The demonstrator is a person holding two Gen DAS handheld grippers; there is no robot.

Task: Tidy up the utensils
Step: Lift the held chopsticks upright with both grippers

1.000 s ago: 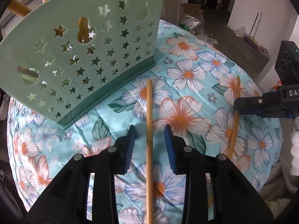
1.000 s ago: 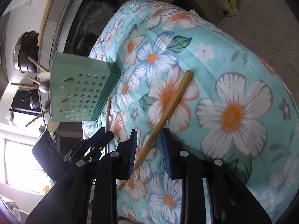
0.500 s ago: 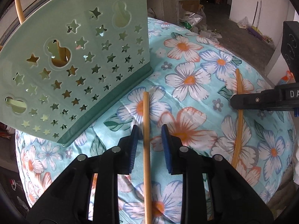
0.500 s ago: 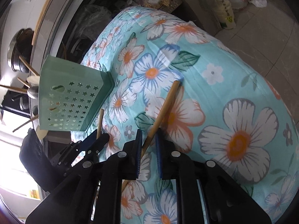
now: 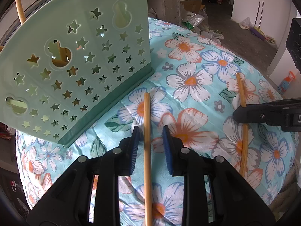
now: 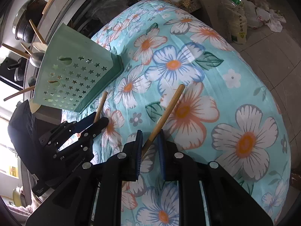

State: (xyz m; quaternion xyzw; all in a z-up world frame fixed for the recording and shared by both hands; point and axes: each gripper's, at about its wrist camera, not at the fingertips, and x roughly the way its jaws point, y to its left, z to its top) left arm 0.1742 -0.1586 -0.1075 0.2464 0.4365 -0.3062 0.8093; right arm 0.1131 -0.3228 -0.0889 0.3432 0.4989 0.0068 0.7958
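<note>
A mint-green utensil holder (image 5: 79, 75) with star holes stands on the floral cloth, with several wooden utensils in it; it also shows in the right wrist view (image 6: 75, 79). One wooden chopstick (image 5: 147, 131) lies between the jaws of my left gripper (image 5: 149, 137), which stand open a little apart from it. A second wooden chopstick (image 6: 167, 109) runs between the pads of my right gripper (image 6: 149, 141), which is shut on it. The left wrist view shows that second chopstick (image 5: 242, 101) under my right gripper's fingers (image 5: 263, 114).
The floral tablecloth (image 6: 235, 98) covers a rounded table that drops off to the right. Bags and clutter (image 6: 237, 15) lie on the floor beyond. Pots (image 6: 26, 24) stand behind the holder.
My left gripper's jaws narrowed around the first chopstick and moved forward along it. My right gripper closed onto the second chopstick.
</note>
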